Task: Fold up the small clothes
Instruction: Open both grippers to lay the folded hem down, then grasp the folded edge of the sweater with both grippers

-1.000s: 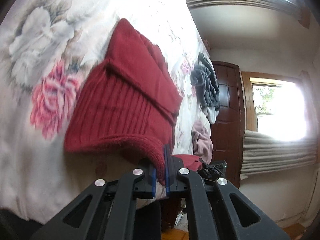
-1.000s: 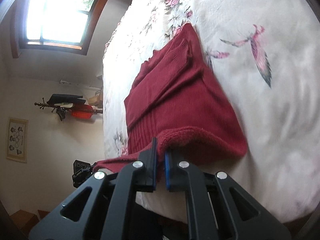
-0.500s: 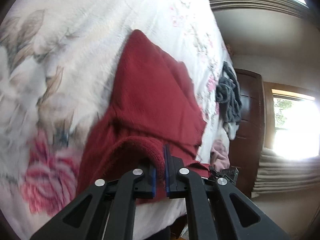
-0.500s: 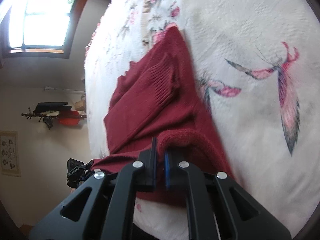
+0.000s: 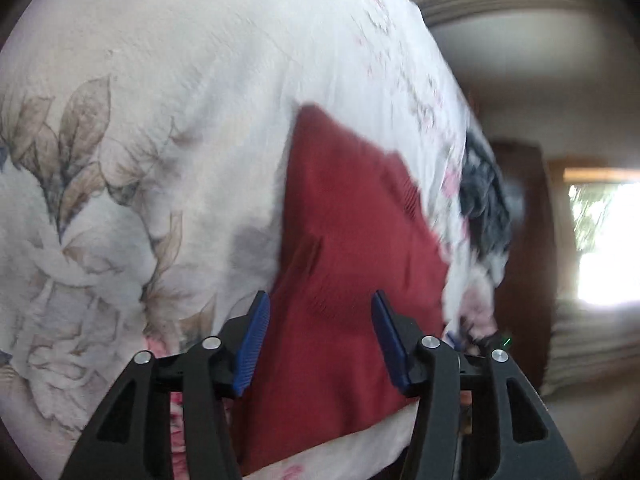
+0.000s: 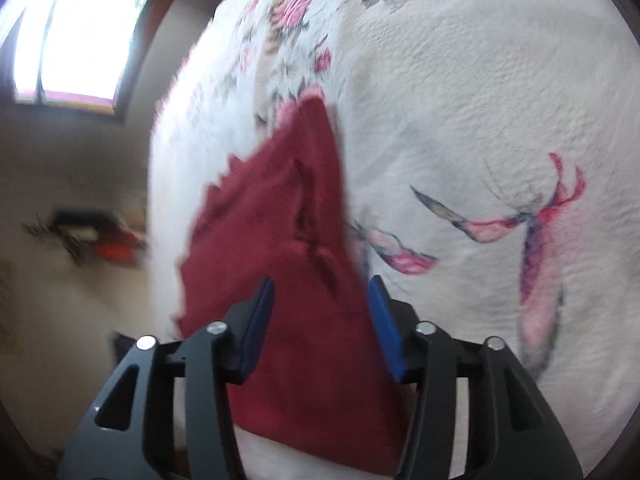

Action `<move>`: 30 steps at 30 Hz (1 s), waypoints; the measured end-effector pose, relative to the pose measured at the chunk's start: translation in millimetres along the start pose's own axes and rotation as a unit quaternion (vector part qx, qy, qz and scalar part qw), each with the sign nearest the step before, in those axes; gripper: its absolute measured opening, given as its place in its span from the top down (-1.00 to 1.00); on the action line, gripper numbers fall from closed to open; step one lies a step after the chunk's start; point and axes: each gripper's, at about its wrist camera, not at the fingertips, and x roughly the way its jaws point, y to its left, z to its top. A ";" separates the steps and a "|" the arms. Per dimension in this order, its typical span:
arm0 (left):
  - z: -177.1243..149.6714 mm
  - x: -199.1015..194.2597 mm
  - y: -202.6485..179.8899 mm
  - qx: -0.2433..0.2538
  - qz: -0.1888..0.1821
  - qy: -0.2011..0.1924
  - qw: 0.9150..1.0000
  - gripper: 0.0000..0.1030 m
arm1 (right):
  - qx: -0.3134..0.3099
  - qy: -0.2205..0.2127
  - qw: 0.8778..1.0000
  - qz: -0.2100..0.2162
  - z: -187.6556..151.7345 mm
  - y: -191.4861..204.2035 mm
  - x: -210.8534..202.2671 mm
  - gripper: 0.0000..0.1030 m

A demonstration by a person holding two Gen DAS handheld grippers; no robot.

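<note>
A dark red knit garment (image 5: 352,248) lies folded flat on a white floral bedspread (image 5: 180,92). My left gripper (image 5: 320,312) hovers open just above its near half, blue pads spread wide with nothing between them. In the right wrist view the same red garment (image 6: 292,248) runs away from me on the bedspread (image 6: 480,100), and my right gripper (image 6: 322,296) stands open over its near end, holding nothing. Both views are blurred by motion.
A dark grey and white heap of clothes (image 5: 484,200) lies further along the bed near its edge. Behind it are a dark wooden door (image 5: 536,240) and a bright window (image 5: 608,240). Another window (image 6: 76,32) and a wall rack (image 6: 80,236) show to the right gripper's left.
Both grippers carried the garment's near edge forward over the rest, then opened and let it go. The red cloth now lies flat, folded over.
</note>
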 end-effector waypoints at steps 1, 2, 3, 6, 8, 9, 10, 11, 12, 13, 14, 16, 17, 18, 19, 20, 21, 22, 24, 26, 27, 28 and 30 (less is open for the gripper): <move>-2.9 3.0 -0.8 0.013 0.011 0.004 1.000 -0.07 | -0.014 0.004 1.000 -0.008 -4.0 2.3 2.6 0.03; -4.7 6.5 -1.7 0.023 0.020 0.008 0.999 -0.13 | -0.025 0.008 1.000 -0.012 -7.5 4.5 5.7 0.02; -6.1 8.6 -1.7 0.029 0.027 0.011 0.999 -0.15 | -0.036 0.012 0.999 -0.017 -10.7 6.4 9.2 0.02; -7.8 20.0 -5.6 0.046 0.044 0.025 0.998 -0.16 | -0.054 0.013 0.998 -0.030 -16.1 10.2 16.5 0.01; -8.3 28.0 -10.1 0.063 0.058 0.034 0.996 -0.19 | -0.060 0.017 0.998 -0.033 -16.6 11.3 20.5 0.01; -8.9 30.8 -13.1 0.072 0.062 0.038 0.995 -0.19 | -0.067 0.018 0.997 -0.039 -16.7 12.8 22.4 0.00; -9.5 35.8 -18.5 0.084 0.068 0.041 0.993 -0.19 | -0.072 0.019 0.996 -0.042 -16.3 13.9 24.0 0.00; -9.8 39.3 -23.1 0.095 0.075 0.042 0.992 -0.19 | -0.077 0.021 0.996 -0.046 -16.2 15.1 26.8 0.00; -10.2 42.3 -28.5 0.108 0.088 0.040 0.989 -0.19 | -0.081 0.023 0.995 -0.049 -16.1 15.9 28.1 0.00; -10.3 43.7 -32.8 0.117 0.097 0.038 0.988 -0.15 | -0.086 0.023 0.995 -0.052 -16.0 16.4 28.9 0.00; -10.9 44.8 -35.2 0.123 0.104 0.035 0.986 -0.03 | -0.092 0.022 0.994 -0.054 -16.7 18.5 30.0 0.00; -13.0 44.4 -36.7 0.128 0.120 0.028 0.984 0.37 | -0.105 0.023 0.992 -0.060 -18.1 21.8 33.1 0.01; -14.8 43.1 -36.5 0.130 0.129 0.022 0.983 0.51 | -0.113 0.025 0.991 -0.061 -19.7 24.0 35.2 0.09; -17.3 42.6 -36.6 0.133 0.137 0.017 0.981 0.58 | -0.120 0.026 0.990 -0.062 -20.9 24.6 35.2 0.15; -18.9 42.9 -37.6 0.135 0.140 0.012 0.981 0.68 | -0.128 0.027 0.989 -0.067 -22.4 26.2 36.5 0.29; -20.8 40.8 -37.7 0.138 0.141 0.007 0.980 0.74 | -0.135 0.025 0.988 -0.074 -23.6 27.3 37.0 0.43; -23.9 38.3 -38.6 0.142 0.142 -0.001 0.980 0.77 | -0.144 0.019 0.986 -0.086 -26.0 28.6 37.0 0.48; -25.6 35.6 -39.3 0.146 0.142 -0.006 0.979 0.79 | -0.149 0.017 0.985 -0.089 -27.6 28.8 36.7 0.57; -30.2 30.5 -42.5 0.156 0.143 -0.018 0.977 0.80 | -0.159 0.009 0.983 -0.093 -30.0 30.4 34.3 0.73; -34.0 26.6 -48.8 0.164 0.146 -0.030 0.975 0.81 | -0.166 0.001 0.982 -0.095 -32.4 33.0 31.1 0.84; -36.3 22.9 -50.7 0.166 0.146 -0.037 0.975 0.81 | -0.169 -0.004 0.981 -0.095 -34.3 35.0 29.0 0.85; -37.5 21.6 -52.7 0.167 0.146 -0.042 0.974 0.82 | -0.172 -0.008 0.980 -0.096 -35.0 36.8 27.4 0.86; -40.1 18.6 -57.5 0.172 0.143 -0.051 0.973 0.83 | -0.181 -0.015 0.978 -0.098 -37.0 40.0 23.8 0.88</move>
